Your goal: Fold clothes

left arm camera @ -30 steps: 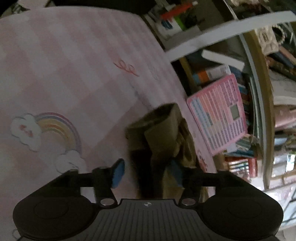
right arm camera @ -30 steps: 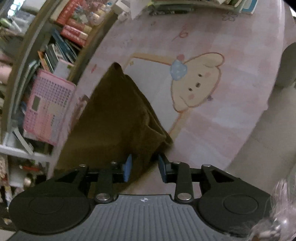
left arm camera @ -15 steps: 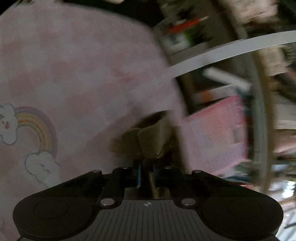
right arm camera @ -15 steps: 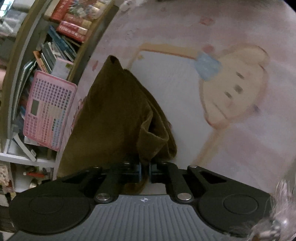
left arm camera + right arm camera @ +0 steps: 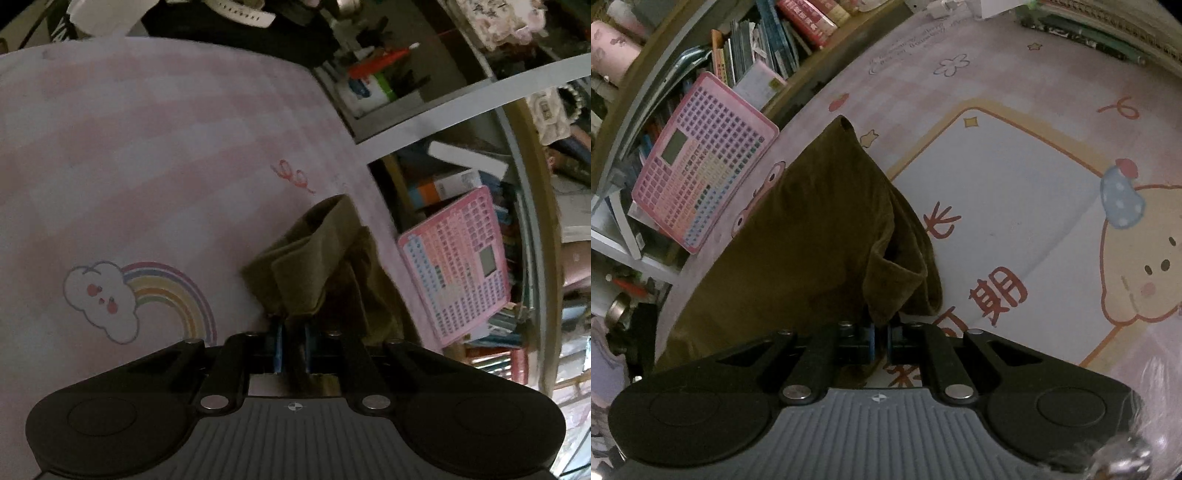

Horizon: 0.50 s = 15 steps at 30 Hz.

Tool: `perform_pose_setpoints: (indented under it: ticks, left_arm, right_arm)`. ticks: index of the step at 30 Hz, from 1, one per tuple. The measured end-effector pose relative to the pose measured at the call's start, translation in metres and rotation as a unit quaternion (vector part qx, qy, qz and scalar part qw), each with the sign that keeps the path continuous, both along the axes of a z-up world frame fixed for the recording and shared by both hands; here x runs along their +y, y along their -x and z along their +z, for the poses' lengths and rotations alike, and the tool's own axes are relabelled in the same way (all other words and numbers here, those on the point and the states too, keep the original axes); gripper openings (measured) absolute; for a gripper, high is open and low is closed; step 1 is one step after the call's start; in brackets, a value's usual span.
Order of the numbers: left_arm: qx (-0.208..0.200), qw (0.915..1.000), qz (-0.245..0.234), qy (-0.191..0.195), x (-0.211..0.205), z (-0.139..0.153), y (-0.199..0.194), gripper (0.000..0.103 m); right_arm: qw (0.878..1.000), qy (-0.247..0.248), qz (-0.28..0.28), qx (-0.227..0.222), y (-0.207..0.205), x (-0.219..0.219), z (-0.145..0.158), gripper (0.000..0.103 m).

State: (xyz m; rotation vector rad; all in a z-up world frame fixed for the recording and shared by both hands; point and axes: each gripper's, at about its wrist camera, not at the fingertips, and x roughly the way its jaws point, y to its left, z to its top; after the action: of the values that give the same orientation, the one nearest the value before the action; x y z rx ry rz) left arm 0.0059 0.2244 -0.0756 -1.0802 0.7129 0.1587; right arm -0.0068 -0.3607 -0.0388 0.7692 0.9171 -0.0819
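The dark olive-brown cloth garment (image 5: 812,229) lies bunched near one border of the pink checked cartoon-printed mat (image 5: 147,166), and part of it is lifted up by both tools. The left gripper (image 5: 293,345) has its blue-padded jaws almost fully together, with a fold of the garment pinched between them. The right gripper (image 5: 881,338) is closed in the same way on a hanging corner of the same garment.

On the side of the garment away from the shelf, the mat is wide and bare. The left wrist view shows a large flat area with a printed white cloud and rainbow (image 5: 136,299) well apart from the cloth. The right wrist view shows a white printed panel with red characters (image 5: 997,229) and a cream cartoon dog figure (image 5: 1137,266). On the other side there is little room: the garment reaches close to the mat border, and just beyond it a pink toy keyboard tablet (image 5: 701,181) leans against a crowded bookshelf (image 5: 775,40).

Only the left wrist view shows the far mat border, with a dark object and a tray of coloured items (image 5: 373,81) behind it. Only the right wrist view shows the broad spread of the garment going back under the tool.
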Motion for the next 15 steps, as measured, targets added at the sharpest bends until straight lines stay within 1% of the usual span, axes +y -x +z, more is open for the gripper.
perform_pose_setpoints:
  ticks: [2, 3, 4, 5, 6, 7, 8, 9, 11, 12, 14, 15]
  left_arm:
    - [-0.001, 1.0000, -0.002, -0.005, -0.002, 0.001, 0.002, 0.011]
    - [-0.002, 1.0000, -0.002, -0.005, -0.002, 0.001, 0.004, 0.015]
    - [-0.002, 1.0000, -0.002, -0.004, -0.002, 0.002, 0.005, 0.015]
    - [-0.002, 1.0000, -0.002, -0.006, -0.003, 0.003, 0.007, 0.018]
    - [-0.002, 1.0000, -0.004, -0.008, -0.004, 0.005, 0.008, 0.022]
    - [-0.001, 0.9999, -0.006, -0.013, -0.006, 0.007, 0.009, 0.025]
    - [-0.001, 0.9997, -0.010, -0.020, -0.008, 0.011, 0.012, 0.031]
    - [-0.002, 0.9994, -0.015, -0.030, -0.010, 0.014, 0.015, 0.034]
    - [-0.007, 0.9984, -0.029, -0.049, -0.016, 0.022, 0.021, 0.037]
    - [-0.009, 0.9976, -0.036, -0.058, -0.018, 0.025, 0.024, 0.044]
    - [-0.014, 0.9957, -0.048, -0.078, -0.025, 0.032, 0.031, 0.051]
    - [-0.015, 0.9945, -0.056, -0.088, -0.028, 0.035, 0.035, 0.051]
  right_arm:
    - [1.000, 0.008, 0.001, -0.004, 0.002, 0.002, 0.000, 0.005]
    - [1.000, 0.012, 0.002, -0.007, 0.004, 0.004, 0.000, 0.006]
    - [1.000, 0.014, 0.004, -0.009, 0.005, 0.005, 0.001, 0.007]
    - [1.000, 0.013, 0.003, -0.012, 0.007, 0.007, 0.003, 0.010]
    - [1.000, 0.012, 0.002, -0.015, 0.009, 0.008, 0.005, 0.011]
    - [1.000, 0.011, 0.002, -0.018, 0.011, 0.009, 0.007, 0.016]
    - [1.000, 0.011, 0.001, -0.020, 0.013, 0.010, 0.008, 0.025]
    - [1.000, 0.014, 0.001, -0.025, 0.016, 0.013, 0.011, 0.029]
    - [0.999, 0.025, 0.006, -0.033, 0.023, 0.021, 0.017, 0.032]
    - [0.999, 0.034, 0.011, -0.036, 0.026, 0.026, 0.019, 0.034]
    - [0.998, 0.051, 0.020, -0.043, 0.032, 0.036, 0.025, 0.041]
    - [0.996, 0.066, 0.031, -0.050, 0.036, 0.044, 0.028, 0.041]
